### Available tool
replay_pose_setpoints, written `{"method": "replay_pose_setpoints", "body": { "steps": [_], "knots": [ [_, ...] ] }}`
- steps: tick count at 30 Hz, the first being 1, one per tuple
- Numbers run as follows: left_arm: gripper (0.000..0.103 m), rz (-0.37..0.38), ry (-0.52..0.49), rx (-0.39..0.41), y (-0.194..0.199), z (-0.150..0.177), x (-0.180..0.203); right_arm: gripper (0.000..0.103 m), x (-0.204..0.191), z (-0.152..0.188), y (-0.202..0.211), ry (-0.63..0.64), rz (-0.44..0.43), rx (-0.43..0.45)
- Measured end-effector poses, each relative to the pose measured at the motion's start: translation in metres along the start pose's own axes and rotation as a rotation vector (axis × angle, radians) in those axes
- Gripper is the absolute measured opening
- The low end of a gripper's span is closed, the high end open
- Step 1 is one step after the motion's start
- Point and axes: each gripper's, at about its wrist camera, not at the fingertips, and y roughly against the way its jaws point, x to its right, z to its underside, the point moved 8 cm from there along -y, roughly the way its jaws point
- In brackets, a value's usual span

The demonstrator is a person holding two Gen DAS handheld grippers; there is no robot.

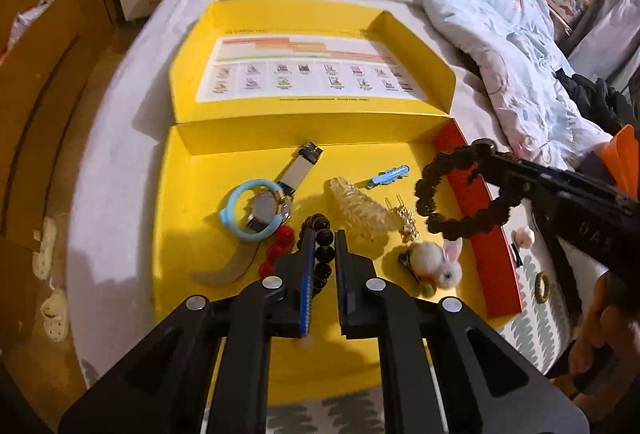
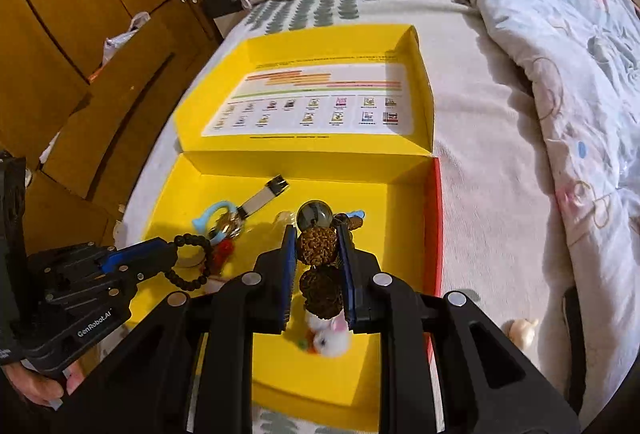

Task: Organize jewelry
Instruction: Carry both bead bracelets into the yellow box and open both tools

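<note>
A yellow box (image 1: 192,218) lies open on the bed, and it also shows in the right wrist view (image 2: 404,202). My left gripper (image 1: 323,238) is shut on a black bead bracelet (image 1: 323,254) just above the box floor; it shows from the right wrist view (image 2: 188,262). My right gripper (image 2: 318,234) is shut on a brown knobbly bead bracelet (image 2: 318,244) and holds it above the box's right side, where it hangs as a ring (image 1: 460,194). In the box lie a watch with a blue ring (image 1: 260,210), a clear hair claw (image 1: 360,210), a blue clip (image 1: 388,176), a gold clip (image 1: 406,218) and a white rabbit clip (image 1: 436,262).
The box lid (image 1: 312,74) lies flat behind, with a printed chart. A red box side (image 1: 488,258) runs along the right. A small gold ring (image 1: 542,286) and a pale ornament (image 1: 524,236) lie on the bed to the right. A quilt (image 2: 560,54) is bunched at the far right.
</note>
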Motion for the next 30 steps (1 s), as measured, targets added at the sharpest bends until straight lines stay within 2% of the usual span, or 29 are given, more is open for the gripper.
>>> {"method": "replay_pose_setpoints", "body": {
  "steps": [7, 11, 14, 23, 25, 27, 30],
  "knots": [
    [0.01, 0.006, 0.0, 0.0, -0.019, -0.024, -0.005, 0.02, -0.005, -0.013, -0.029, 0.019, -0.024, -0.012],
    [0.01, 0.003, 0.015, -0.04, -0.047, -0.032, -0.019, 0.02, -0.005, -0.02, -0.046, 0.003, -0.053, -0.031],
    [0.01, 0.029, 0.006, -0.07, -0.06, -0.029, -0.023, 0.02, 0.0, -0.02, -0.061, -0.012, -0.046, -0.052],
    [0.01, -0.055, 0.039, -0.082, -0.072, -0.022, -0.049, 0.022, 0.02, -0.004, -0.094, -0.033, -0.002, -0.104],
    [0.01, -0.074, 0.041, -0.08, -0.07, -0.02, -0.054, 0.028, 0.021, -0.004, -0.095, -0.023, 0.017, -0.101],
    [0.014, -0.099, 0.038, -0.067, -0.065, -0.021, -0.056, 0.03, 0.019, -0.004, -0.092, 0.0, 0.038, -0.101],
    [0.036, -0.136, 0.034, -0.035, -0.054, -0.024, -0.06, 0.053, 0.018, -0.004, -0.079, 0.043, 0.086, -0.085]
  ]
}}
